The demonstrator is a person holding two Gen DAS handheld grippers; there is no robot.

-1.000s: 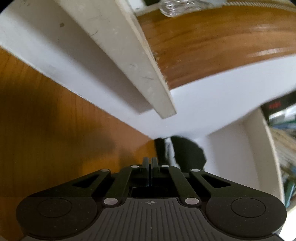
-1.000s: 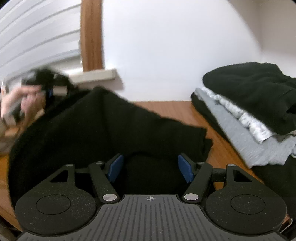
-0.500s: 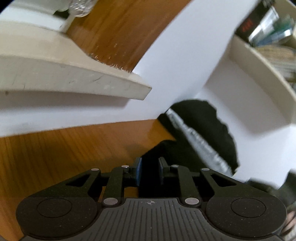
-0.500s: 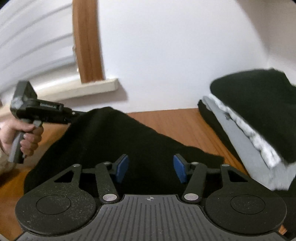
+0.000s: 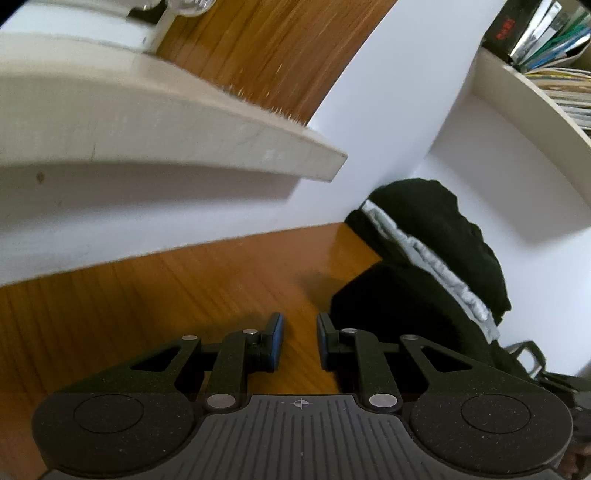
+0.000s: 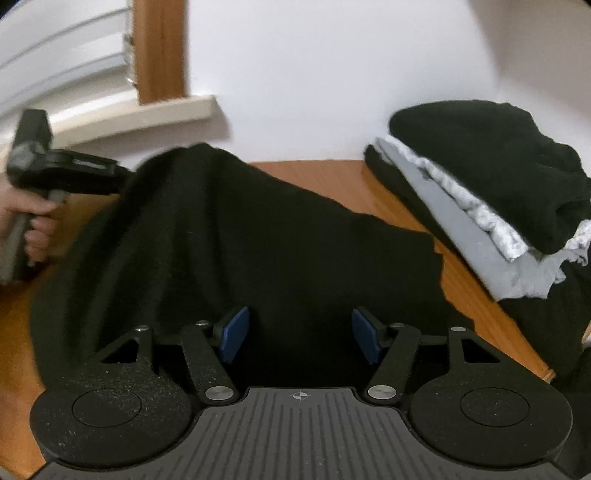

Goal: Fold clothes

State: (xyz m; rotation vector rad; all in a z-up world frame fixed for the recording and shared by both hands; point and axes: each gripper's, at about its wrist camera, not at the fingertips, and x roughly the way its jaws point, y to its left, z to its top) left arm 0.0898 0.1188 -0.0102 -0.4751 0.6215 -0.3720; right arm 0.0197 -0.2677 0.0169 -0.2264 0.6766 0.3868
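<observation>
We see the black garment (image 6: 229, 240) draped over the wooden counter (image 5: 155, 295). Our left claw (image 5: 299, 341) stands narrowly open over bare wood; our right claw (image 6: 299, 334), jaws just widening, hovers above the cloth, beside the folded stack (image 6: 480, 177).

Right-wrist view: a loose garment (image 6: 229, 236) lies spread on the surface (image 6: 314, 173), reaching from the near edge back toward the wall (image 6: 314, 74). To its right, apart from it, a stack of folded clothes (image 6: 480, 192) sits in the rear corner — 1 bundle on top, flatter layers beneath. At far left a hand (image 6: 29, 218) holds the left gripper's handle beside the garment. A sill (image 6: 147, 114) projects from the wall behind. Left-wrist view: a shelf (image 5: 535, 96) carrying books (image 5: 554, 33) hangs above the stack.
</observation>
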